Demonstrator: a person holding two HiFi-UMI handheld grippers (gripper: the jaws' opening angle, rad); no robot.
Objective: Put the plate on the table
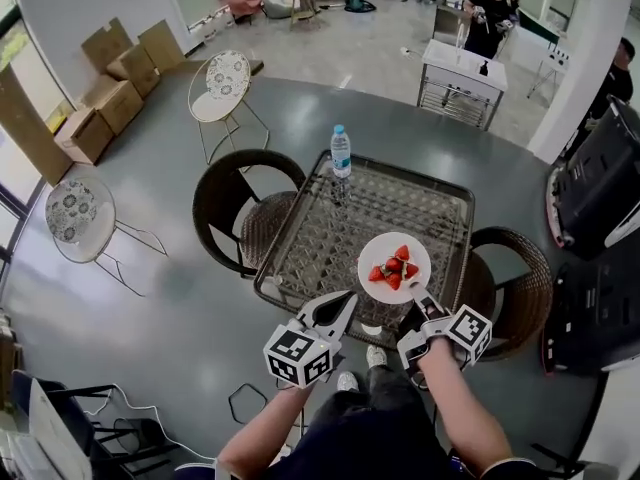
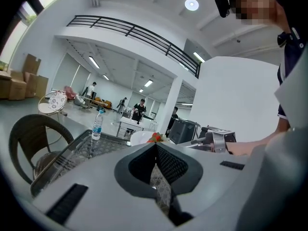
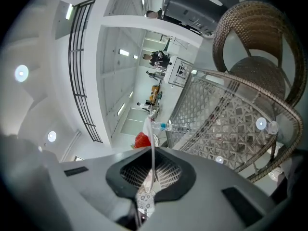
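A white plate point(image 1: 394, 266) with several strawberries point(image 1: 393, 267) hangs over the front right part of the glass-topped wicker table point(image 1: 330, 238); whether it touches the glass I cannot tell. My right gripper point(image 1: 418, 298) is shut on the plate's near rim. In the right gripper view the plate point(image 3: 152, 141) runs edge-on between the jaws of the right gripper point(image 3: 153, 152), with a strawberry point(image 3: 141, 141) beside it. My left gripper point(image 1: 348, 298) hovers at the table's front edge, left of the plate, shut on nothing. In its own view the left gripper point(image 2: 155, 145) points at the plate point(image 2: 141, 137).
A water bottle point(image 1: 341, 151) stands at the table's far edge. Dark wicker chairs sit at the left point(image 1: 238, 203) and right point(image 1: 516, 280) of the table. Two white chairs point(image 1: 221, 86) and cardboard boxes point(image 1: 105, 103) lie further left, black equipment point(image 1: 600, 188) at the right.
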